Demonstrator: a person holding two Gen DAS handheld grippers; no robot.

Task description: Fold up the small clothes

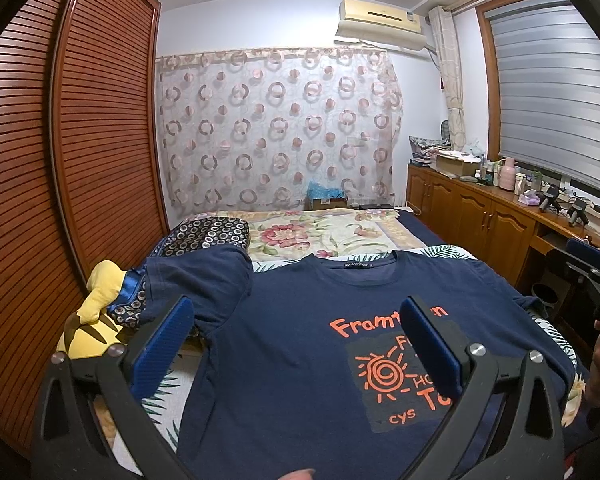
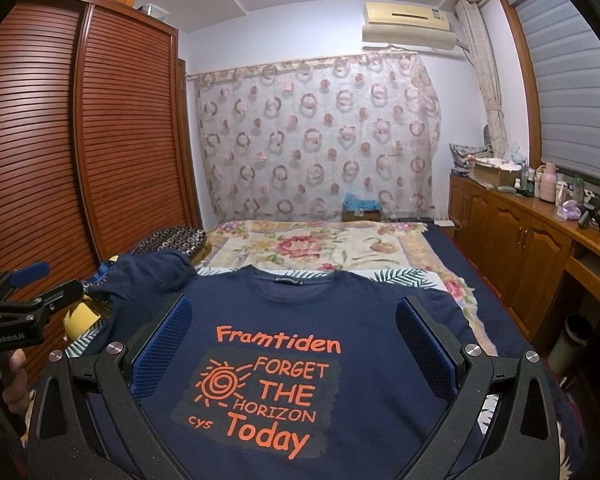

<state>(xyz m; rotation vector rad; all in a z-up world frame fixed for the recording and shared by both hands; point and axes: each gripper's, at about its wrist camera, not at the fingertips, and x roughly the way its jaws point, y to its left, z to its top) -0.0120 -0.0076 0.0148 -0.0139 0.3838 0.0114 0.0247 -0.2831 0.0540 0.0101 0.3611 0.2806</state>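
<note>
A navy T-shirt (image 1: 292, 344) with orange print lies face up and spread flat on the bed, collar toward the far wall. It also shows in the right wrist view (image 2: 300, 312). Its left sleeve (image 1: 204, 276) drapes up over a pillow. My left gripper (image 1: 296, 320) is open and empty above the shirt's left half. My right gripper (image 2: 294, 320) is open and empty above the chest print. The left gripper also appears at the left edge of the right wrist view (image 2: 32, 292), and the right gripper at the right edge of the left wrist view (image 1: 596, 280).
A yellow plush toy (image 1: 96, 320) and a dark patterned pillow (image 1: 212, 232) lie at the bed's left side by the wooden wardrobe (image 1: 60, 160). A floral blanket (image 1: 324, 232) covers the far bed. A cluttered wooden cabinet (image 1: 480, 208) runs along the right wall.
</note>
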